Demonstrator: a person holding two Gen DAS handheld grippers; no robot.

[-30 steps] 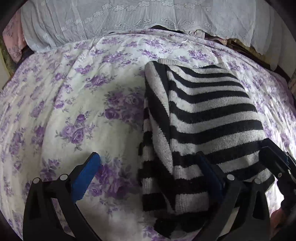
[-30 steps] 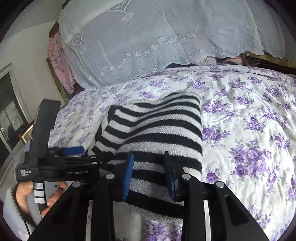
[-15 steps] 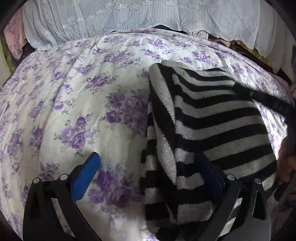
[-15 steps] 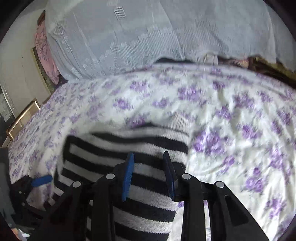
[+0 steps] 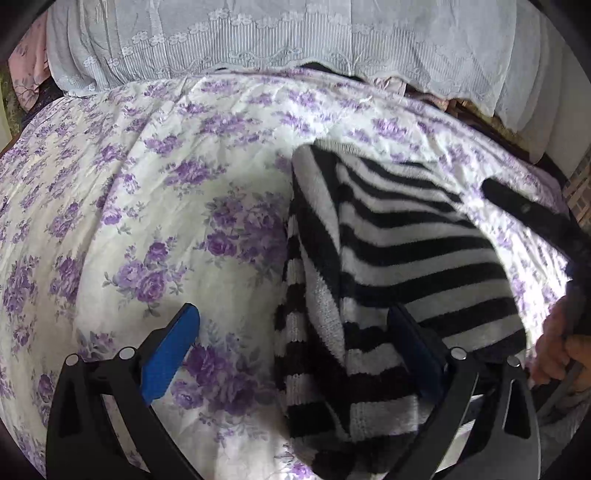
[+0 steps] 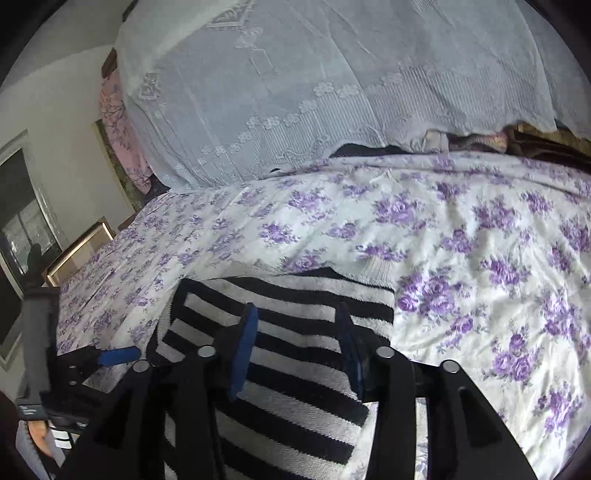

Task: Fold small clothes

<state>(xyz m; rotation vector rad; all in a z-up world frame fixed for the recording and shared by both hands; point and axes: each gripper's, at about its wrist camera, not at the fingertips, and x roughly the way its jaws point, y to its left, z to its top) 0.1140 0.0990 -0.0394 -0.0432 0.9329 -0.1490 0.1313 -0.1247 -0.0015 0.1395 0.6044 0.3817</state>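
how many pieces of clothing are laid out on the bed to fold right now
1: a black-and-white striped sweater, lying on the floral bedsheet near its front edge, under the right hand-held gripper. More clothing may be hidden under the lace cover behind.

- The sweater [image 5: 399,258] lies on the bed [image 5: 166,184].
- The lace cover [image 5: 258,33] lies behind it.
- Left tongs [image 5: 295,354] straddle its left edge, seemingly.
- Right tongs [image 6: 295,354] sit over it.

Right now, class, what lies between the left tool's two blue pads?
In the left wrist view, floral sheet fills the left part of the gap of the left tool; the striped sweater's folded edge fills the right part.
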